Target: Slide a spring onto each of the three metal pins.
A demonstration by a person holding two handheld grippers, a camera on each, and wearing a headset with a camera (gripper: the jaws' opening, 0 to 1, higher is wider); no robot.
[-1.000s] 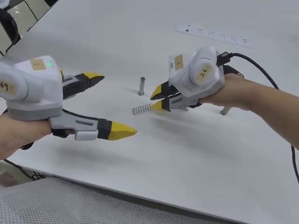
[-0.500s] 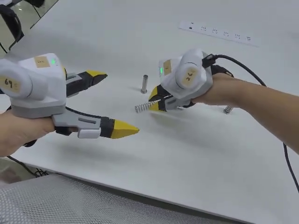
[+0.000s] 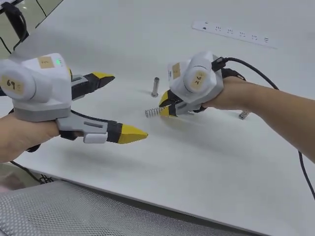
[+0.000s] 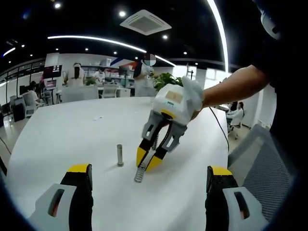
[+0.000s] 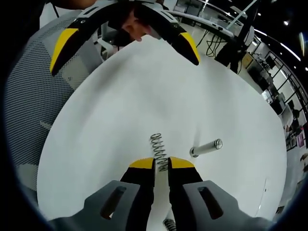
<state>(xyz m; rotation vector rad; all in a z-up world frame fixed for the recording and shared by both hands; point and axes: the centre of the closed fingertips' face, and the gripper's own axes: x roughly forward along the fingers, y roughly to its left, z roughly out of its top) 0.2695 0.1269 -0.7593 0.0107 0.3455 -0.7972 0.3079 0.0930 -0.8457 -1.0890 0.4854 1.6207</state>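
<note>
Right hand-held gripper (image 3: 164, 109) clamped on spring (image 3: 152, 112), low over table (image 3: 211, 162). Upright pin (image 3: 156, 86) just beside the spring. Left hand-held gripper (image 3: 124, 105) jaws wide apart, near the table's front edge.

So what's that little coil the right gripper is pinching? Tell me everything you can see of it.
It is a spring: a short, slim coil of silvery wire, metal by the look. One end is pinched between the yellow-tipped jaws of the right gripper; the rest sticks out free beyond them. It sits low over the white table; whether its free end touches the surface cannot be told. An upright pin stands close by, not touching it.
</note>
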